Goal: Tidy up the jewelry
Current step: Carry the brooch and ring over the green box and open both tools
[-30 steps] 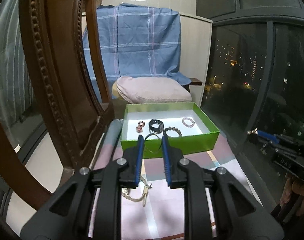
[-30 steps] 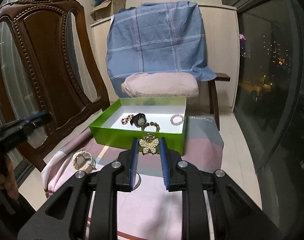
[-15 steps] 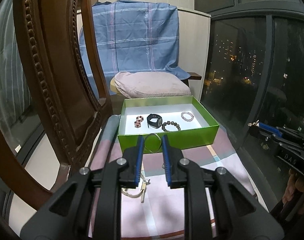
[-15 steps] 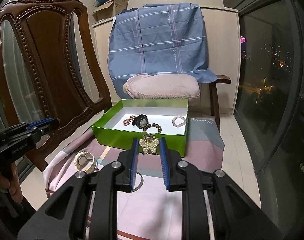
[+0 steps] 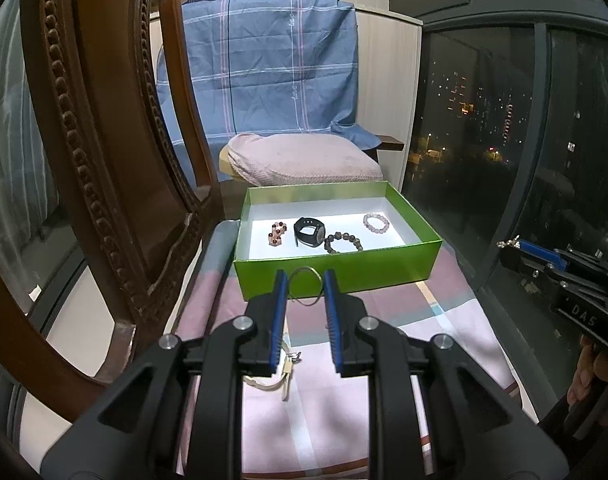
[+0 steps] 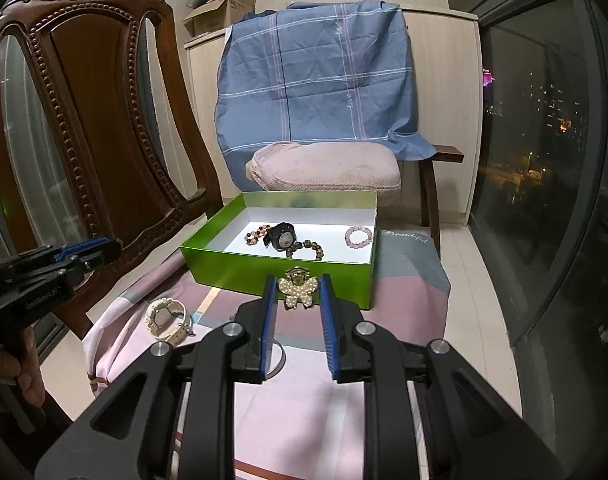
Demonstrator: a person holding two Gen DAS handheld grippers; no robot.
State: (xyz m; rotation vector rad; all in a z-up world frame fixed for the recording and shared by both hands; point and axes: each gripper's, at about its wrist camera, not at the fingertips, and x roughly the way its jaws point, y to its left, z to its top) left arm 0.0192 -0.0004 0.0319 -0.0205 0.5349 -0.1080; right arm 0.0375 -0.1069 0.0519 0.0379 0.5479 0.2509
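In the left wrist view my left gripper [image 5: 305, 280] is shut on a thin metal bangle [image 5: 304, 267], held upright just in front of the green box [image 5: 383, 270]. The white inside of the box holds a reddish bead bracelet [image 5: 276, 234], a black watch [image 5: 309, 232], a dark bead bracelet [image 5: 342, 242] and a pale pink bead bracelet [image 5: 375, 224]. In the right wrist view my right gripper [image 6: 297, 284] is shut on a pearl butterfly hair clip [image 6: 298, 292], close to the box's near wall [image 6: 244, 272]. A cream watch [image 6: 168, 316] lies on the cloth to the left.
A pink and grey checked cloth [image 6: 403, 280] covers the surface. A carved wooden chair [image 6: 84, 120] stands close on the left. Behind the box are a cushion [image 6: 323, 168] and a blue plaid cloth [image 6: 315, 80]. Dark windows [image 6: 543, 160] run along the right. A curved metal rim [image 6: 279, 358] shows under my right fingers.
The left gripper has drifted slightly toward the box with the bangle still in it. The right gripper has stayed put with the clip.
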